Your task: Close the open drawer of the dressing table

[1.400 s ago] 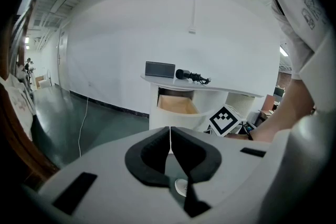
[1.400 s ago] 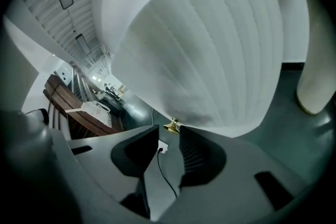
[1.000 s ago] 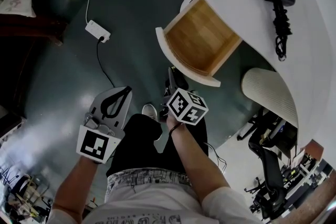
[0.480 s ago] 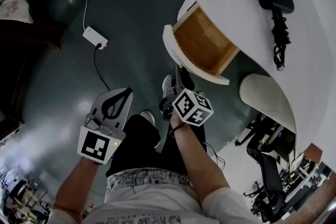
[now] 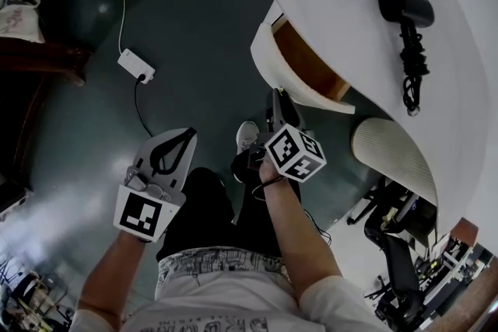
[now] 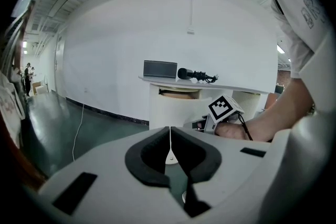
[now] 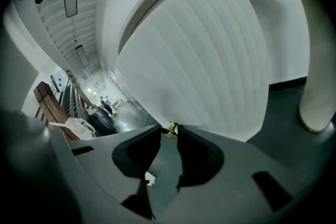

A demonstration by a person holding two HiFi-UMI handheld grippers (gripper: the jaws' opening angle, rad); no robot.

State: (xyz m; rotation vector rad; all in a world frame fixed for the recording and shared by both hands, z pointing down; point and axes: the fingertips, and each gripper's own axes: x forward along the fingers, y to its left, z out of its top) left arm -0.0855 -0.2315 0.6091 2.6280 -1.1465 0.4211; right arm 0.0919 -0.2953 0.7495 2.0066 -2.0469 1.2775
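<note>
Your right gripper (image 5: pixel 278 100) pinches the small brass knob (image 7: pixel 169 129) of the drawer (image 5: pixel 274 68), which has a curved, ribbed white front. The drawer stands partly open under the smooth round dressing table (image 5: pixel 342 19) and shows a strip of wooden inside. Your left gripper (image 5: pixel 185 134) has its fingers pressed together, empty.

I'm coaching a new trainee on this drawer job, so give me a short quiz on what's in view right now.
1. True or false: the drawer is fully closed.
2. What sits between the jaws of the right gripper? A) a cable B) the drawer's gold knob C) nothing
3. Fill in: the black hair dryer lies on the white ____.
Key: 1 false, wood still shows inside; 2 B; 3 tabletop.
</note>
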